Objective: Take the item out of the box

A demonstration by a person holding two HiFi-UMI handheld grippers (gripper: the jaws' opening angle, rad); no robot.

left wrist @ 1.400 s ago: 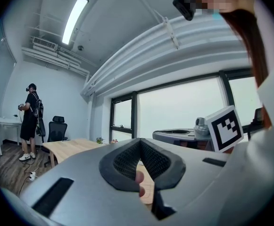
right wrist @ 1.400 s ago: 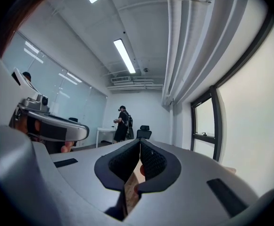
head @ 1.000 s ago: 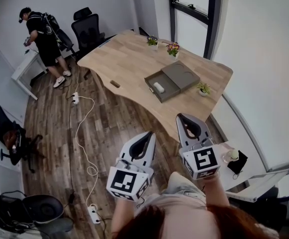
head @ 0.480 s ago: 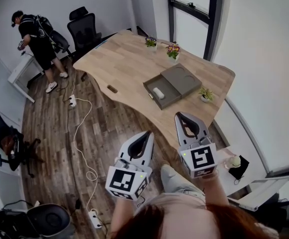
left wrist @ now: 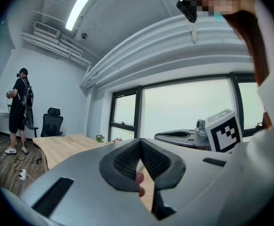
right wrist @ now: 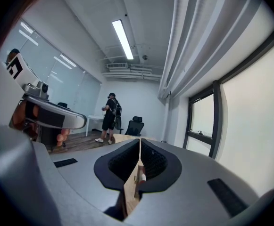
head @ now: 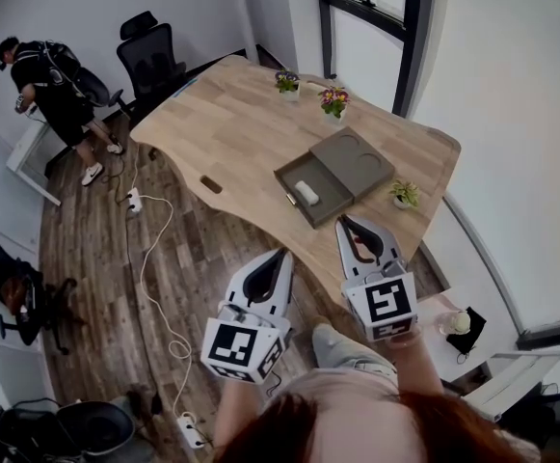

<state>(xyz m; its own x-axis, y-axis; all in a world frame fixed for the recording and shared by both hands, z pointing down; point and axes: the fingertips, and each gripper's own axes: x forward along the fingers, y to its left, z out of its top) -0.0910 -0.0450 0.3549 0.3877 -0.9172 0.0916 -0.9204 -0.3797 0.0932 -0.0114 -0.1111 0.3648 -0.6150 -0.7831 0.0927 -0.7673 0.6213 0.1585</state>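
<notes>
One white oblong item (head: 306, 193) lay flat inside the one open gray box (head: 289, 170) on the wooden table (head: 231, 128). Its long axis ran about parallel to the box's near edge, one end pointing to the box's far-left corner and the other to its near-right corner; I could not tell a front from a back. One gray lid (head: 361, 157) with two round dents lay touching the box's far-right side.

The only print in view was the black-and-white square pattern on the two marker cubes (head: 236, 347), one per claw.

Three small potted plants (head: 334, 99): two beyond the box near the window, and one just right of the lid.

Both claws were on the near side of the box, well apart from it and off the table. The left claw (head: 278, 258) was pinched shut with nothing in it and pointed roughly toward the box. The right claw (head: 347, 224) was also fully closed and empty, and was the nearer of the two to the box.

Far left of the box stood one person (head: 48, 95) with one black chair (head: 149, 56) nearby. Two power strips (head: 132, 199) lay on the floor (head: 96, 287).
</notes>
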